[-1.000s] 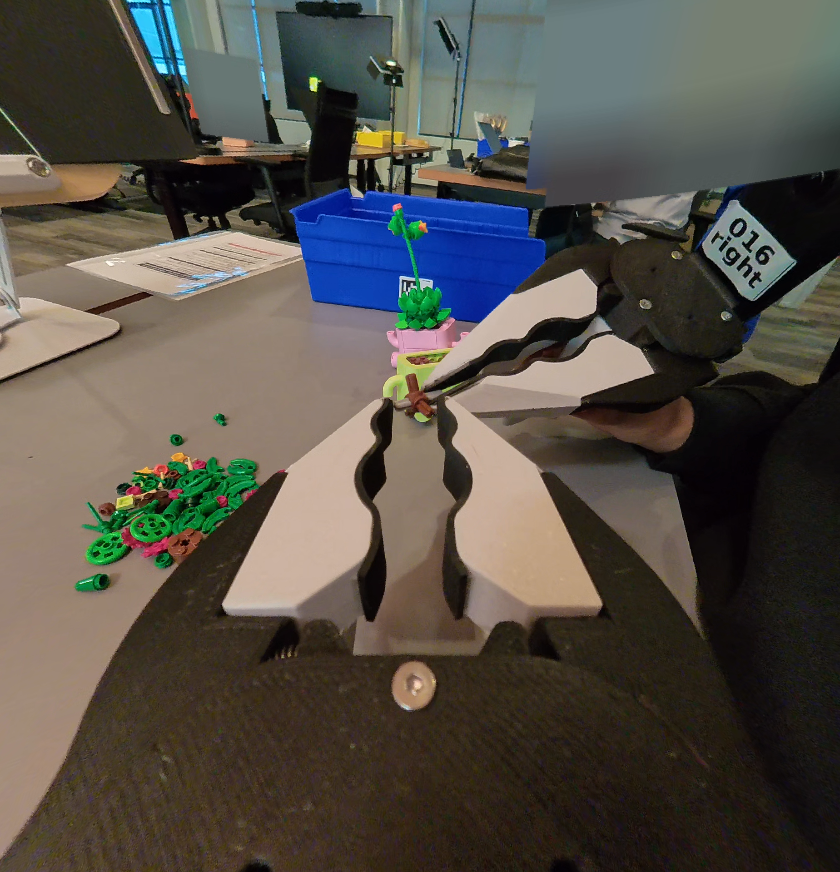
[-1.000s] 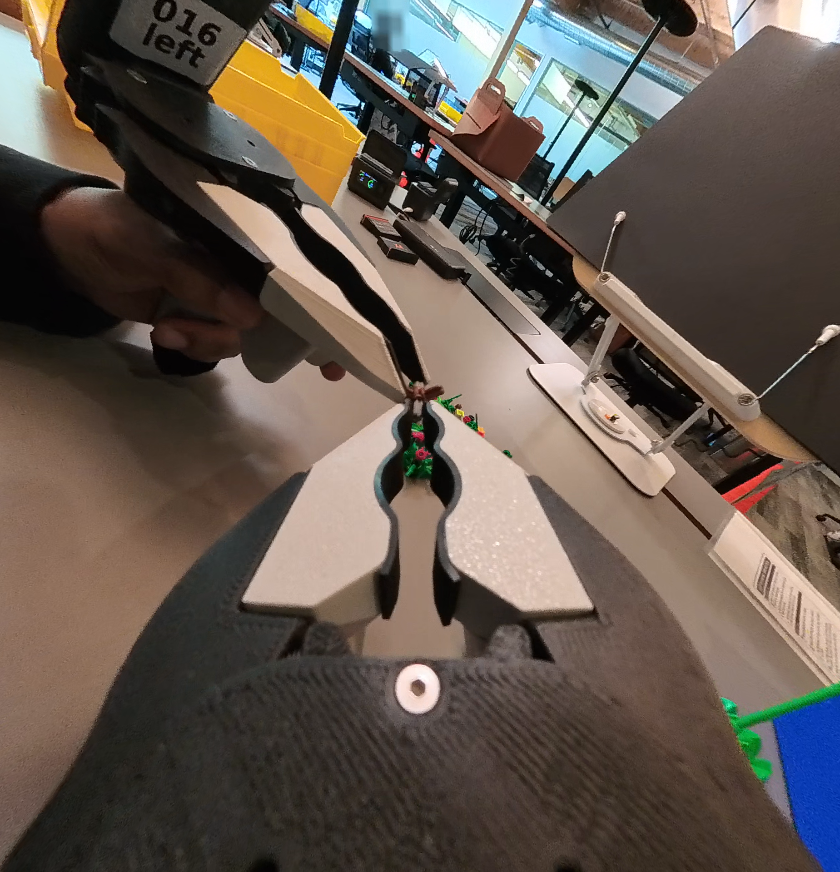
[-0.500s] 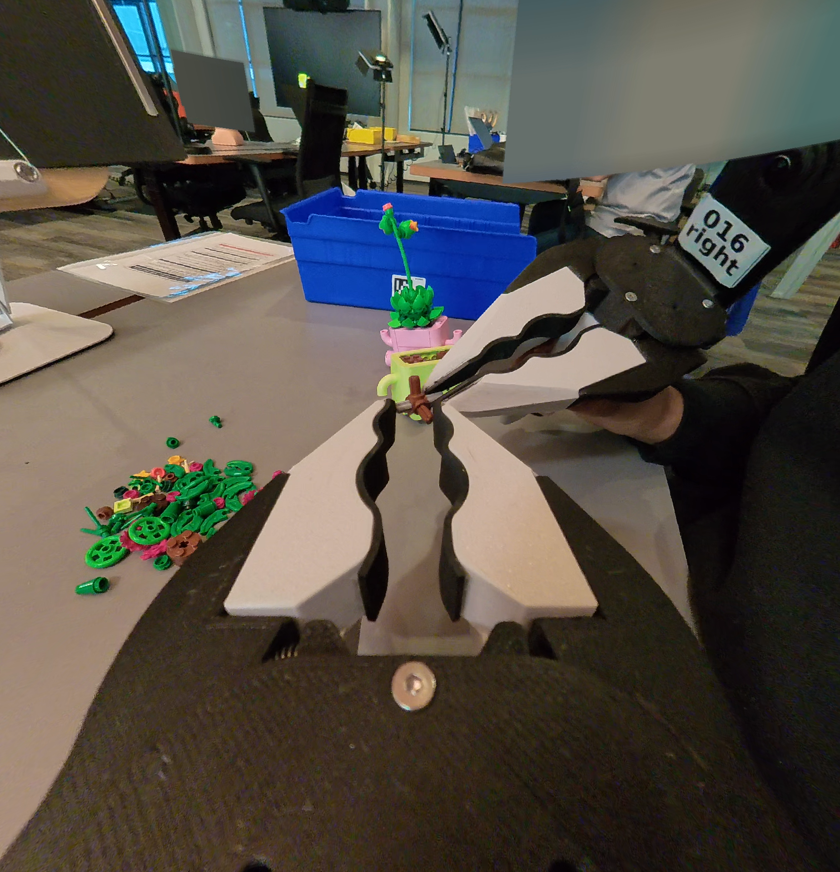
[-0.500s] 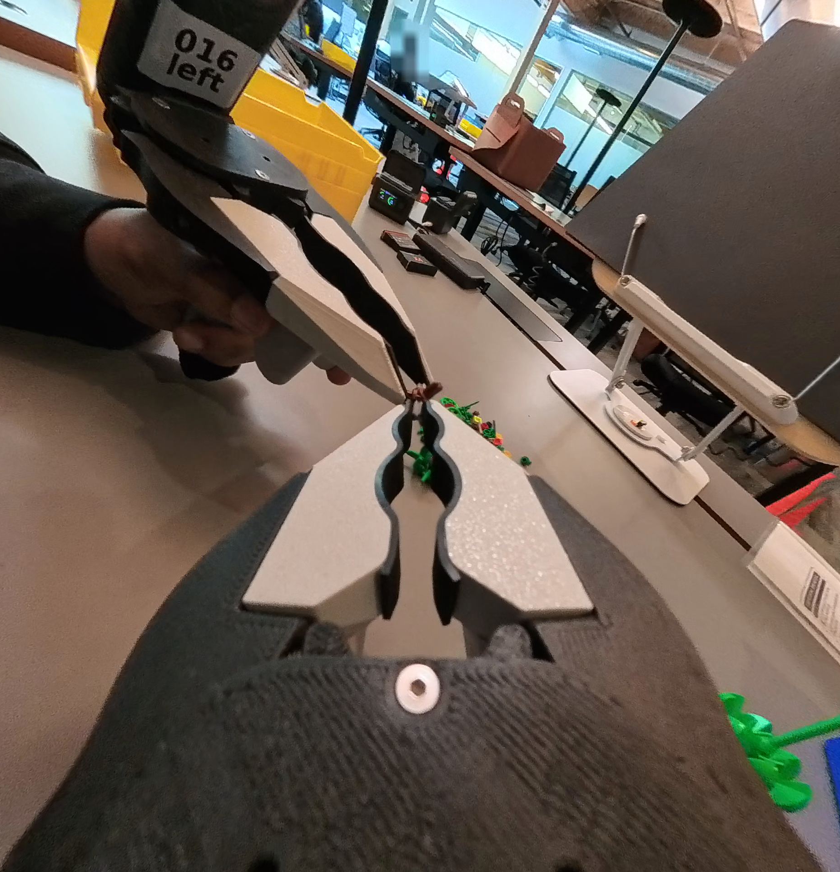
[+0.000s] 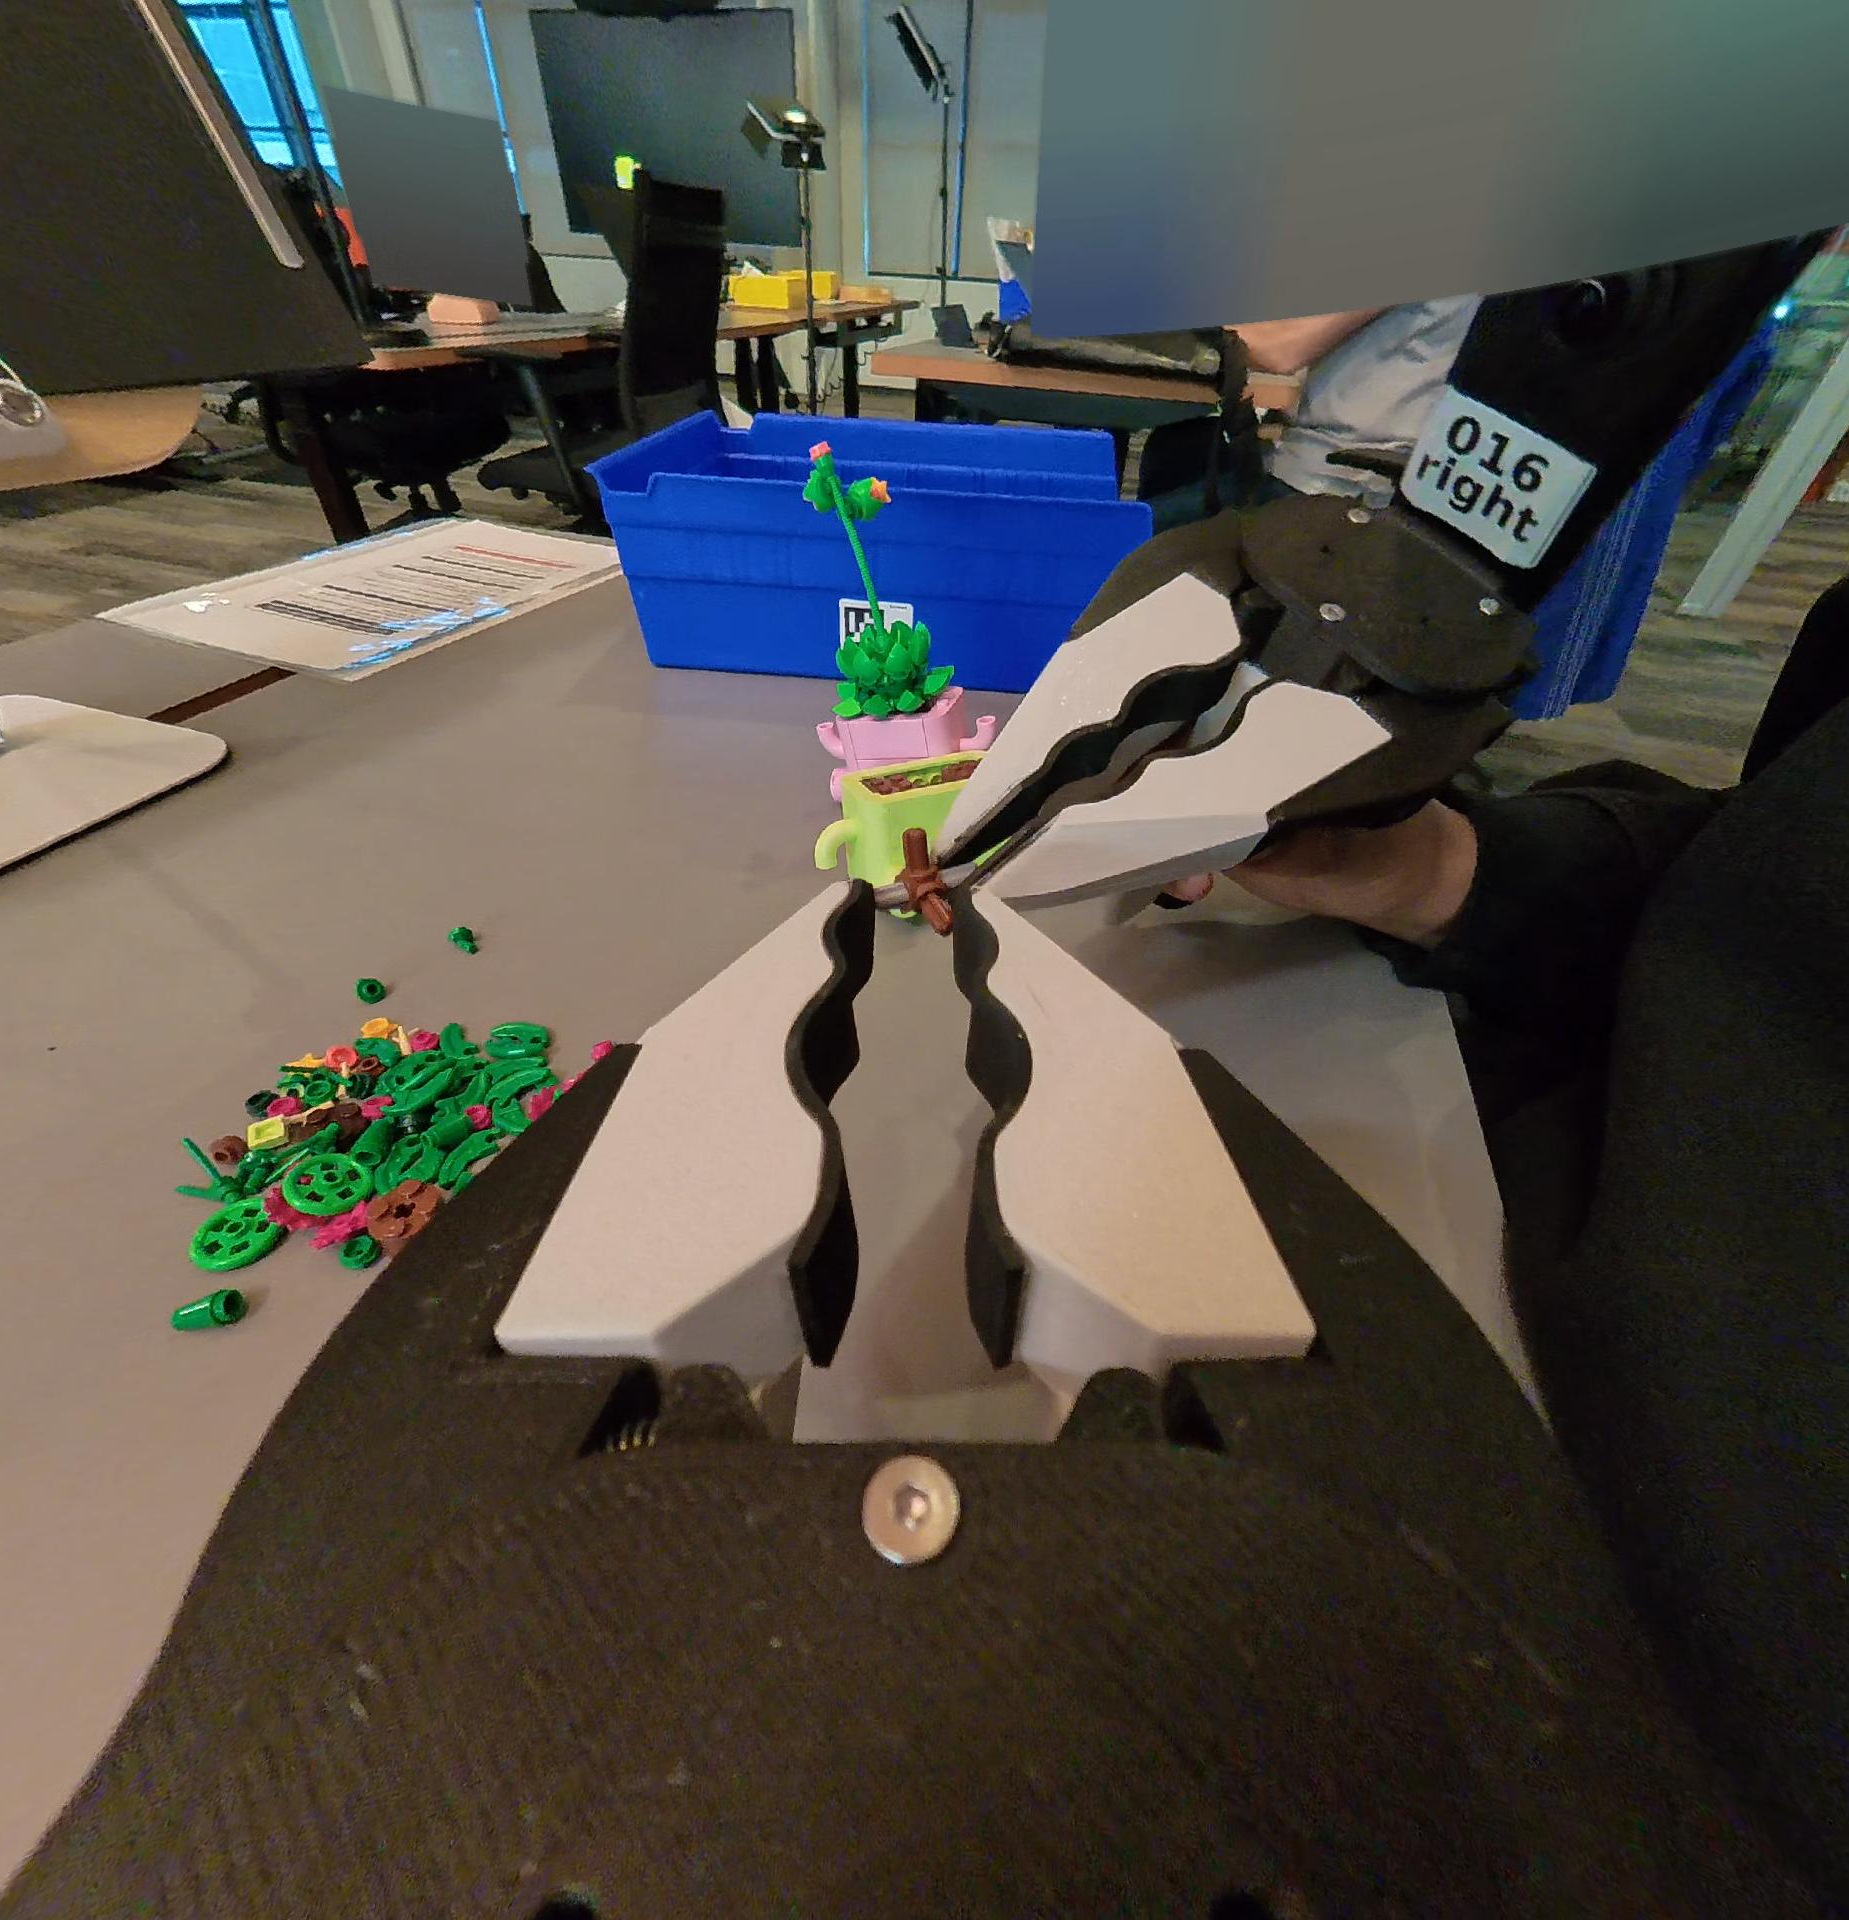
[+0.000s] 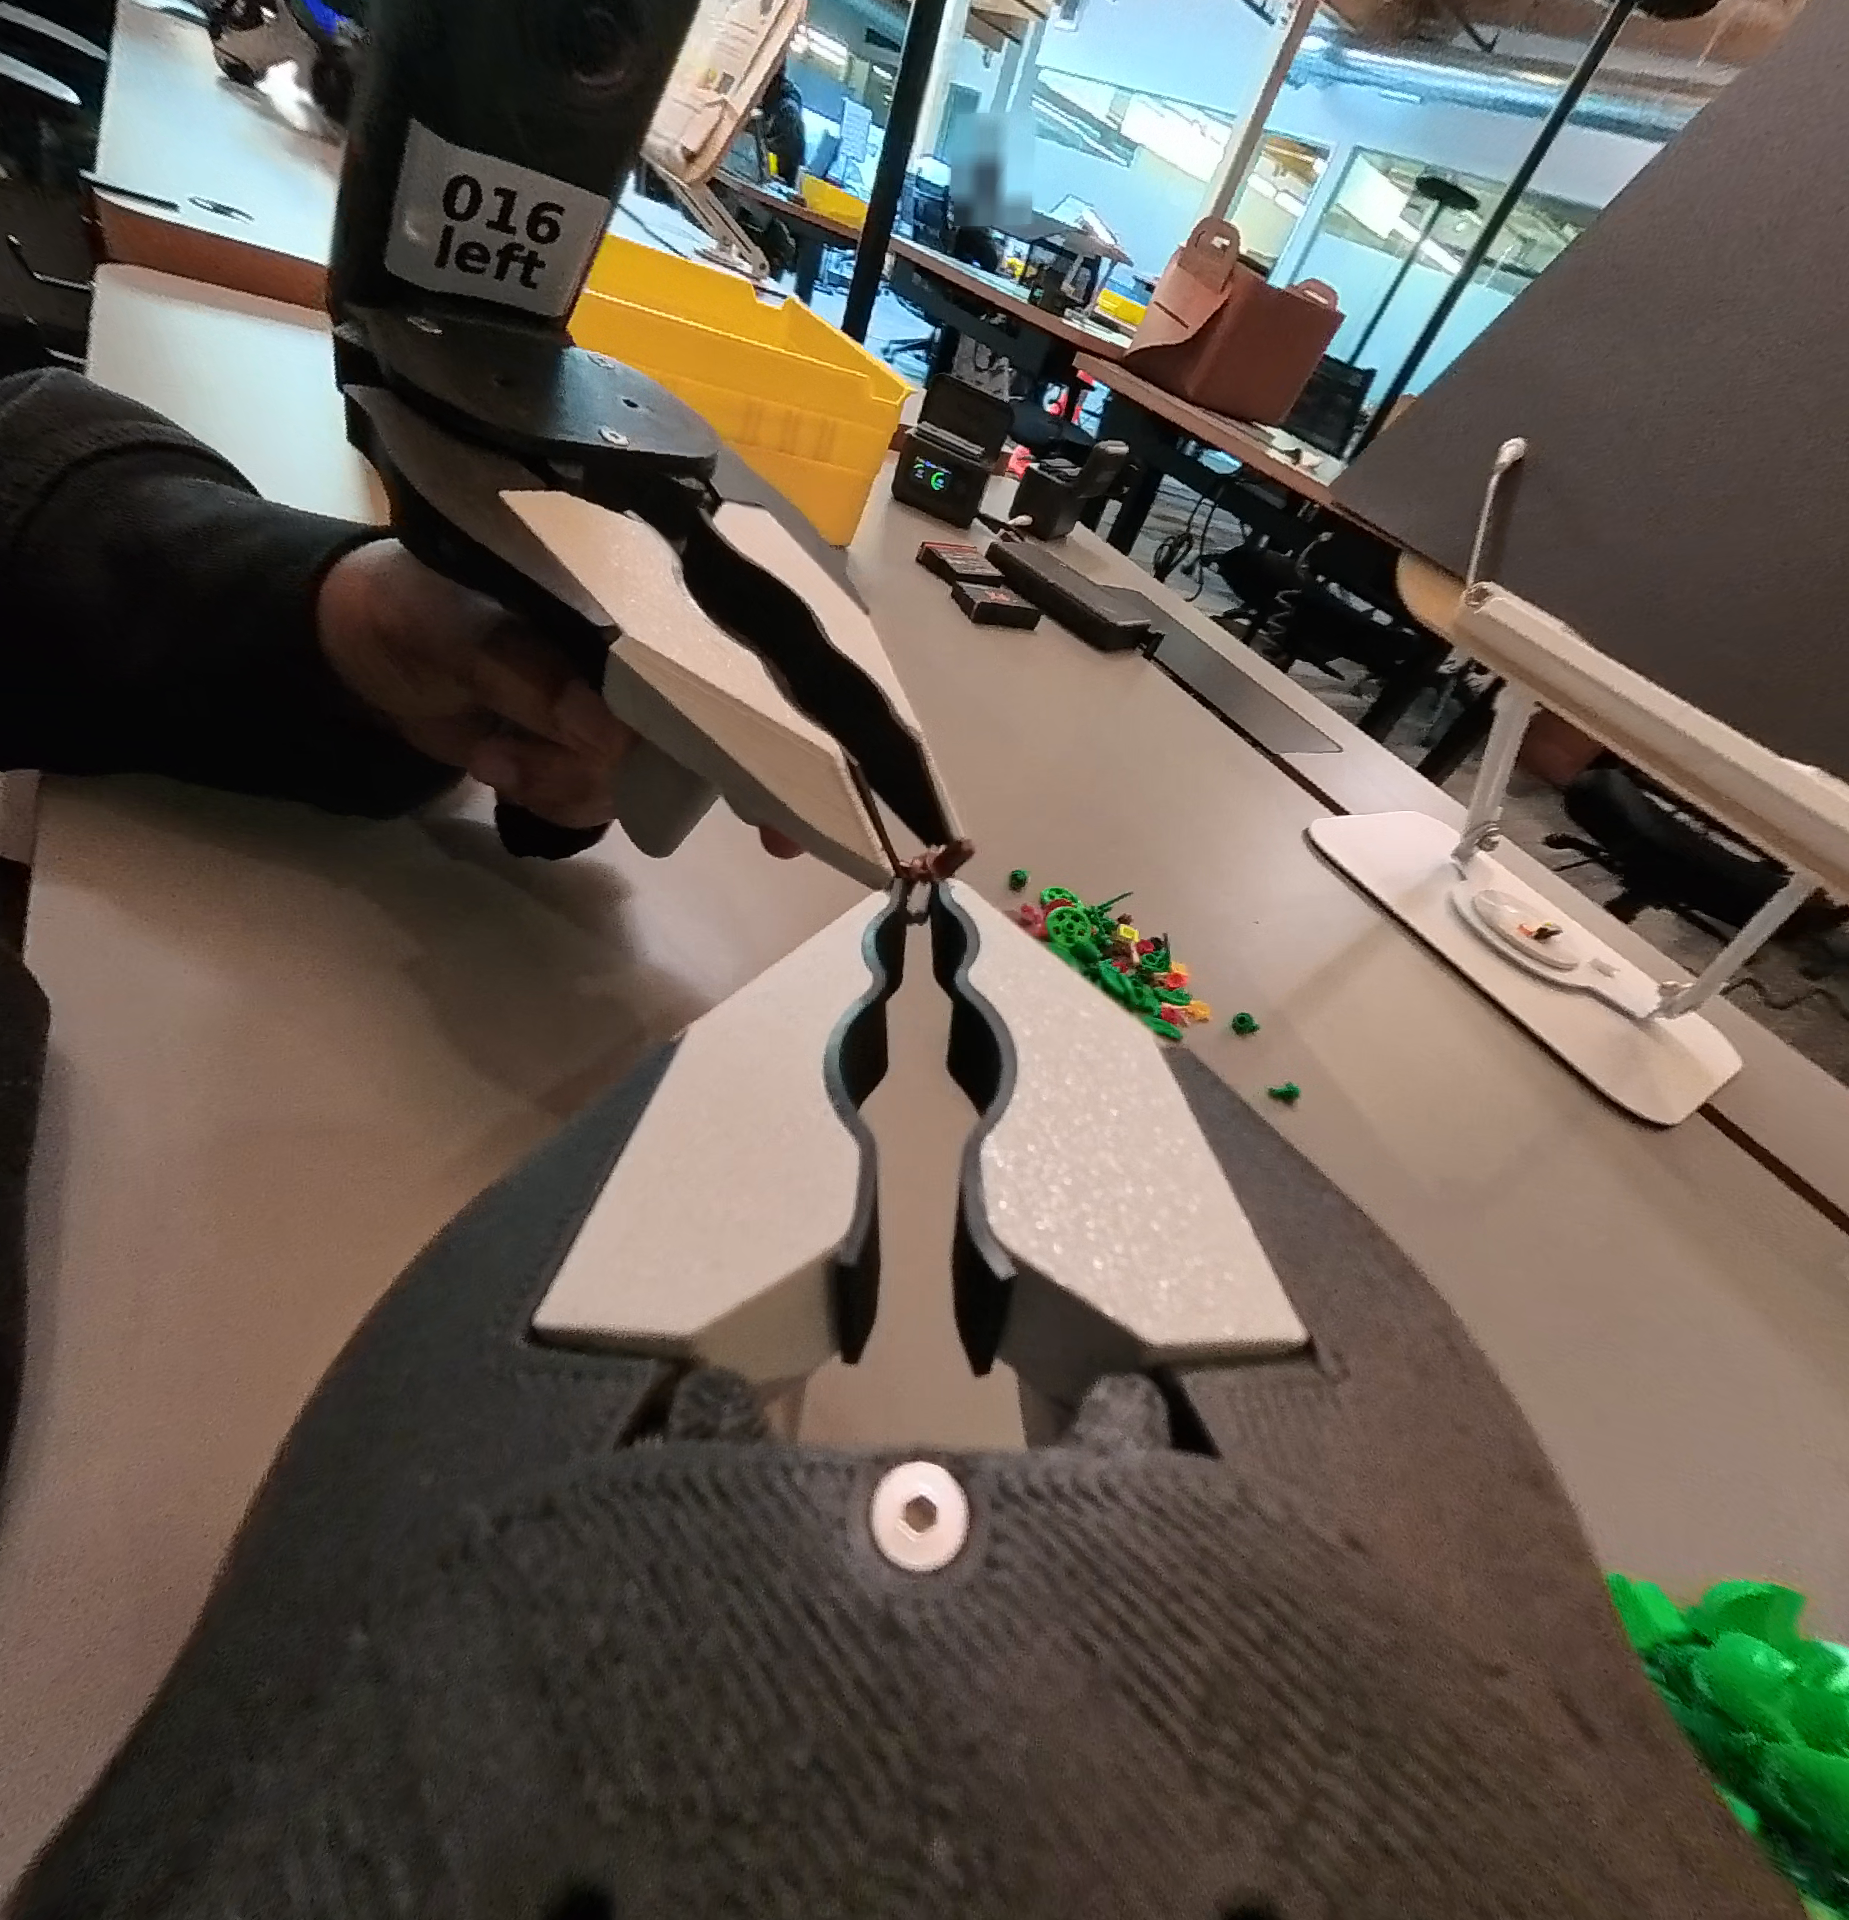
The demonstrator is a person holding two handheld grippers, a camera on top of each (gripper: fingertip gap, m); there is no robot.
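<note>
My left gripper point(image 5: 909, 909) and right gripper point(image 6: 918, 899) meet tip to tip above the grey table point(image 5: 484, 831). A small brown branch piece point(image 5: 925, 883) sits where the tips meet, and both grippers look shut on it. It also shows in the right wrist view point(image 6: 938, 858). The right gripper point(image 5: 946, 878) comes in from the right, and the left gripper point(image 6: 915, 862) comes down from the upper left. Just behind the tips stand a lime green brick pot point(image 5: 899, 800) and a pink pot with a green succulent point(image 5: 889, 670) and a tall flowering stem point(image 5: 847, 520).
A pile of small green, pink and brown pieces point(image 5: 380, 1122) lies on the table to the left, also in the right wrist view point(image 6: 1117, 945). A blue bin point(image 5: 754, 582) stands behind the pots. A yellow bin point(image 6: 754, 374), a white lamp base point(image 6: 1522, 966) and a printed sheet point(image 5: 380, 592) are nearby.
Both grippers stay tip to tip on the brown piece. The right gripper has swung, so the pile now shows to the right of its fingers and the green plant looms at its lower right.
</note>
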